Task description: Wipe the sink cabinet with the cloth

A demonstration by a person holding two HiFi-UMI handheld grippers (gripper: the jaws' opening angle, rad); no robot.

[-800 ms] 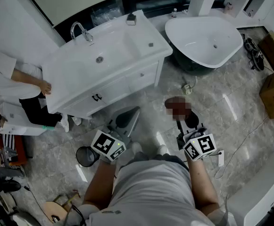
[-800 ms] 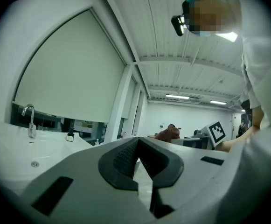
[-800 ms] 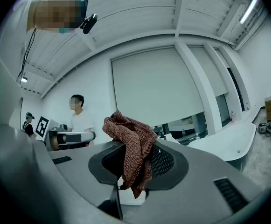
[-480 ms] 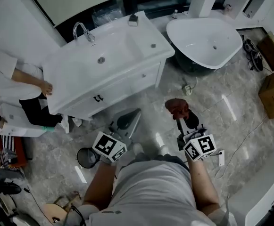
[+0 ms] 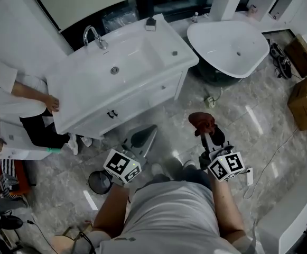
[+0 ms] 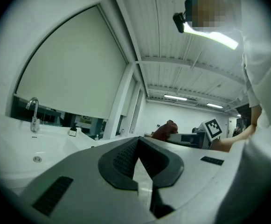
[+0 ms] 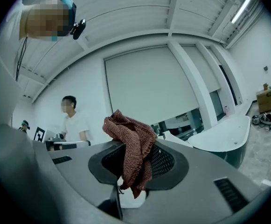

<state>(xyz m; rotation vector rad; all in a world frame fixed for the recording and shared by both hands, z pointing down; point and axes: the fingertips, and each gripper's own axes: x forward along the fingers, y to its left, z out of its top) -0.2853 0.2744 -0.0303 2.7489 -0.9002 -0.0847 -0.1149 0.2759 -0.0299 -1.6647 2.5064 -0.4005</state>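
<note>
Head view: the sink cabinet [image 5: 122, 107] stands at 11 o'clock, well apart from both grippers, with open floor between. A person's hand [image 5: 51, 102] on its 9 o'clock edge and the bathtub [image 5: 224, 52] near its 2 o'clock corner narrow the room

Left gripper view: left gripper [image 6: 138, 146] closed, empty

Right gripper view: right gripper [image 7: 135, 161] pinches the bunched cloth [image 7: 130, 139], which could slip loose under wiping pressure

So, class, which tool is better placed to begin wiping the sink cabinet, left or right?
Right. The right tool is shut on the cloth, while the left tool is shut and empty. Both are apart from the sink cabinet.
</note>
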